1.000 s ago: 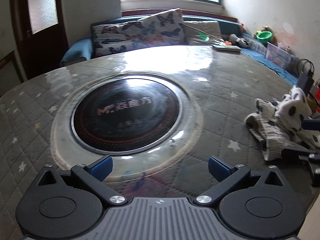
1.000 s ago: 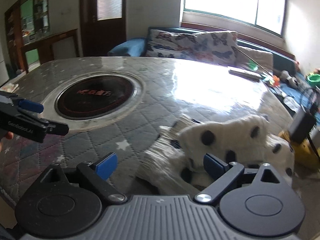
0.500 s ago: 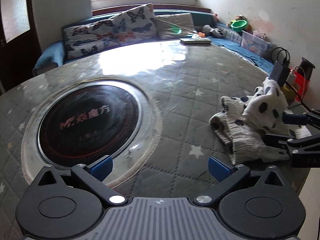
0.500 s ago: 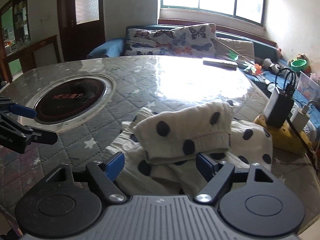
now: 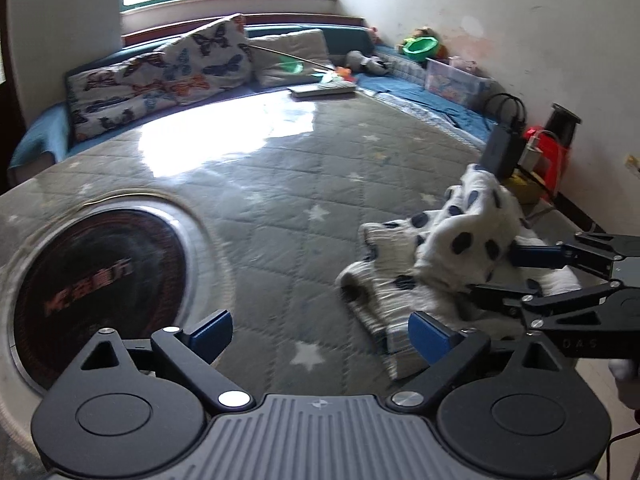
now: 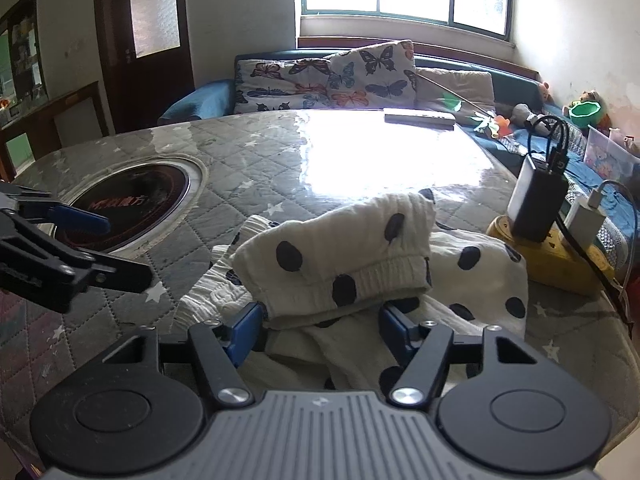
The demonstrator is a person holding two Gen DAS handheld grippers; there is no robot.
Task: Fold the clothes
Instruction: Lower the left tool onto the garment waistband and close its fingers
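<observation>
The spotted garment [image 6: 344, 264] lies crumpled in a heap on the desk [image 6: 248, 168], directly in front of the right tool [image 6: 320, 328] and pressed against its fingers, which stand apart with a ribbed hem of the cloth between them, not clamped. From the left tool [image 5: 320, 332] the heap lies ahead and to the right, a short way off; this tool also stands apart and holds nothing. The right tool is clearly the nearer one. The long axis of the heap seems to run across the right tool, but the folds hide its outline.
</observation>
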